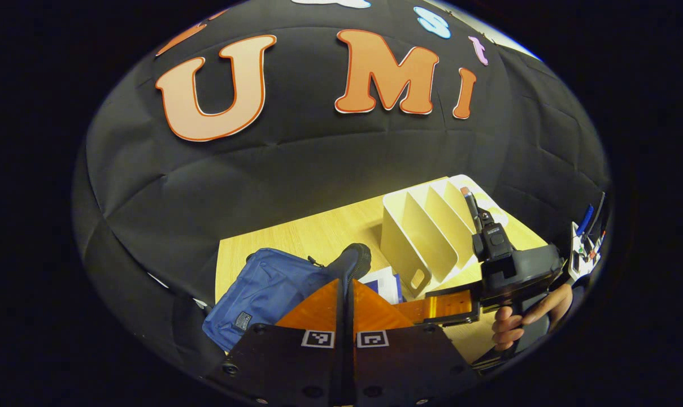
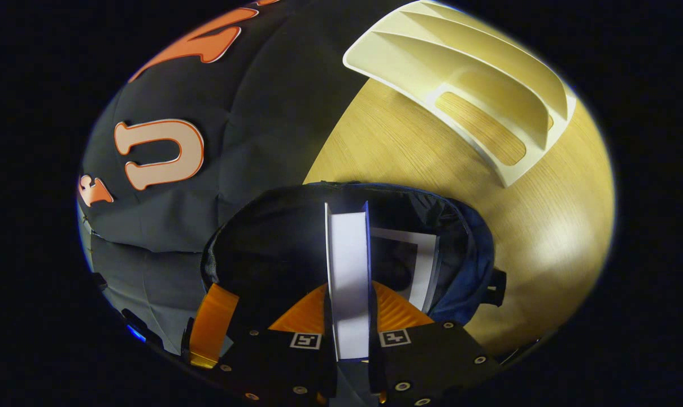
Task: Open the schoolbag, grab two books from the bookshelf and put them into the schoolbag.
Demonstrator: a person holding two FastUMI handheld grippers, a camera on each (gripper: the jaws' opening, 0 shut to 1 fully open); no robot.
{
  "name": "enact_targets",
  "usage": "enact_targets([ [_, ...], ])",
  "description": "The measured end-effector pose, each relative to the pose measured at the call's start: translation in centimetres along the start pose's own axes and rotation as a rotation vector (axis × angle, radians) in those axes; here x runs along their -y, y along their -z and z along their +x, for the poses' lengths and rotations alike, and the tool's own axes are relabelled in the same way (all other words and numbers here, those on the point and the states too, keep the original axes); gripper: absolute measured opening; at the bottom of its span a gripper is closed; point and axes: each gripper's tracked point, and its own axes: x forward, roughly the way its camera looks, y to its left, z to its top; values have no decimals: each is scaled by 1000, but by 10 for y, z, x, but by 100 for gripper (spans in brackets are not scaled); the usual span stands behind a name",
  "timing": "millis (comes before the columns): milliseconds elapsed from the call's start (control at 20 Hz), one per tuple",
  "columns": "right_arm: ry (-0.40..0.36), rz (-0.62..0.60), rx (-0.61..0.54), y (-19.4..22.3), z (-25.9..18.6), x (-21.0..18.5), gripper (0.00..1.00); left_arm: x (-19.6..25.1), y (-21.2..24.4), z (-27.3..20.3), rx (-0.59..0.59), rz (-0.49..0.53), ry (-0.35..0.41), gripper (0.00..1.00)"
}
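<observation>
The blue schoolbag lies on the wooden table, its mouth held up. My left gripper is shut on the bag's black rim. In the right gripper view the bag gapes open, dark inside. My right gripper is shut on a blue-covered book, page edge towards me, standing upright in the bag's mouth. A second book leans inside the bag to its right. The cream bookshelf stands beyond the bag, its slots bare.
A hand holds the right gripper beside the shelf. Part of the left gripper shows at the bag's left rim. The table ends at the black cloth wall. Pens and small items sit at the far right.
</observation>
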Motion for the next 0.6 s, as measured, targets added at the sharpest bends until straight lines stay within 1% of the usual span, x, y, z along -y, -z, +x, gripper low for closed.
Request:
enact_targets([
  [250, -19, -29, 24, 3, 24, -7, 23, 11, -2, -1, 0, -18, 23, 0],
  [450, -13, -45, 8, 12, 40, -7, 23, 16, -2, -2, -3, -15, 33, 0],
  [550, -9, -42, -3, 16, 44, -6, 24, 13, -2, 0, -1, -19, 24, 0],
  [600, 9, -42, -11, 15, 45, -4, 25, 11, -3, -2, 3, -21, 20, 0],
])
